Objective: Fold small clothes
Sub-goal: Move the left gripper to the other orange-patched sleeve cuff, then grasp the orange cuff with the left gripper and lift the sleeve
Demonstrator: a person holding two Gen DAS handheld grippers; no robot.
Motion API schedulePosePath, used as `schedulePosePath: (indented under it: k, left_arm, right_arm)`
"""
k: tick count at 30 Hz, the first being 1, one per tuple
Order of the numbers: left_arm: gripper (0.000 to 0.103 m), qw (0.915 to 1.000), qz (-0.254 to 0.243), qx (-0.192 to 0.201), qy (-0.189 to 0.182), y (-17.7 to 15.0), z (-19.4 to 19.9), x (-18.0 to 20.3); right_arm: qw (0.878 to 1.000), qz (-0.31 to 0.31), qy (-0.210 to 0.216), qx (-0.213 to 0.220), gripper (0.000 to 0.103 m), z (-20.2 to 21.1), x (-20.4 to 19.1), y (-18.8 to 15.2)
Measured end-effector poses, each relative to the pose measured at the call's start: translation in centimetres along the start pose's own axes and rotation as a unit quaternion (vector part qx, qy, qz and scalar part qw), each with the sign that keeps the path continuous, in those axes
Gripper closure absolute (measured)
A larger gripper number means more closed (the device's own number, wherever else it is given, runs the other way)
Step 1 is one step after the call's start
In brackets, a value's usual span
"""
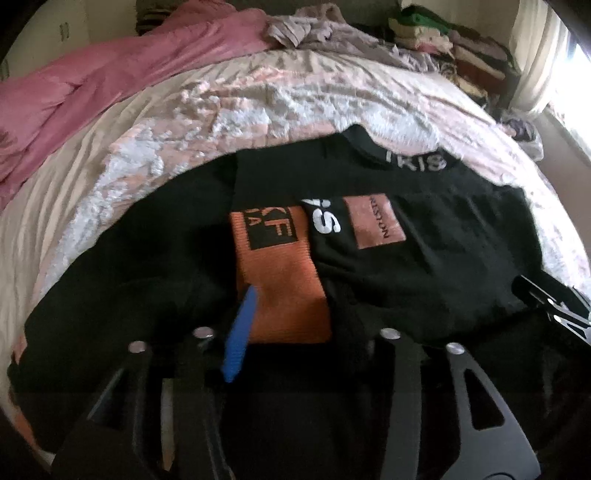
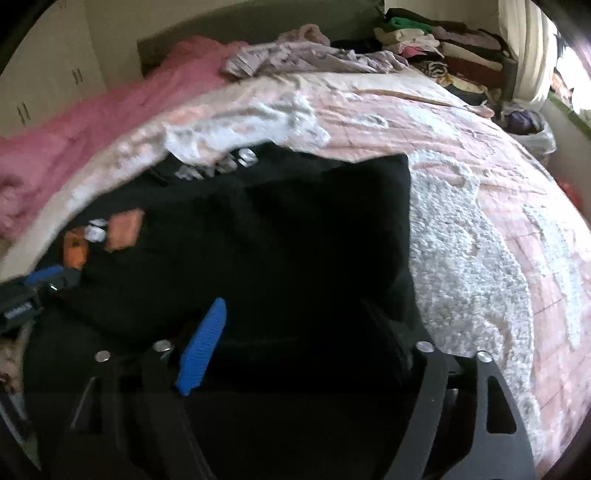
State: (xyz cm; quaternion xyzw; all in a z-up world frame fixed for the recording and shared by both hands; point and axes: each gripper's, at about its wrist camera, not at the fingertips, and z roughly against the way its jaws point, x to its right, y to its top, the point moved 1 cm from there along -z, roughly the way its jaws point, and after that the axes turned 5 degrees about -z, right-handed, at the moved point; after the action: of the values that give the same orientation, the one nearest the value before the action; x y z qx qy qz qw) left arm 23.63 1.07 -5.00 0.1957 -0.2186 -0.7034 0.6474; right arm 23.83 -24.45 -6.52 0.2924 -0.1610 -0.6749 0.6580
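Observation:
A black shirt [image 1: 424, 258] with an orange panel [image 1: 284, 291], white letters and an orange patch lies spread on the bed. Its neckband lies at the far edge. My left gripper [image 1: 295, 328] hovers low over the orange panel near the shirt's near hem, its blue pad [image 1: 240, 332] and dark finger apart, open, gripping nothing. My right gripper [image 2: 295, 332] stands wide open over the shirt's black right side [image 2: 295, 240], its blue pad [image 2: 203, 343] well clear of the other finger. Each gripper shows at the edge of the other's view: the right one [image 1: 554, 306], the left one [image 2: 29, 291].
The pink and white quilt [image 2: 461, 240] covers the bed. A pink blanket [image 1: 110, 85] lies at the far left and crumpled lilac clothes [image 1: 332, 33] at the head. Stacked folded clothes [image 2: 443, 48] and a curtain [image 2: 532, 55] stand at the far right.

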Motion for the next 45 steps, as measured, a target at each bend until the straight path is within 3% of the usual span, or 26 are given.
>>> schedulePosePath:
  k: [2, 4, 9, 21, 45]
  left_arm:
    - [0.061, 0.9999, 0.003, 0.012, 0.002, -0.1, 1.1, -0.2]
    - [0.048, 0.9998, 0.007, 0.019, 0.004, -0.2, 2.0, -0.4]
    - [0.032, 0.9991, 0.009, 0.037, 0.017, -0.6, 4.1, -1.0]
    - [0.011, 0.9956, 0.046, 0.066, 0.05, -2.2, 8.0, -4.7]
    - [0.01, 0.973, 0.186, 0.063, 0.122, -10.6, 14.5, -18.3]
  right_arm:
    - [1.0, -0.001, 0.008, 0.01, 0.017, 0.9, -0.4, 0.1]
    - [1.0, 0.006, 0.012, 0.017, 0.016, 1.7, -0.9, 0.1]
    - [0.999, 0.013, 0.028, 0.036, 0.007, 3.8, -2.4, 0.0]
    - [0.994, 0.052, 0.061, 0.079, 0.006, 8.2, -6.8, -0.1]
    - [0.979, 0.152, 0.116, 0.076, 0.005, 10.3, -18.1, -1.4]
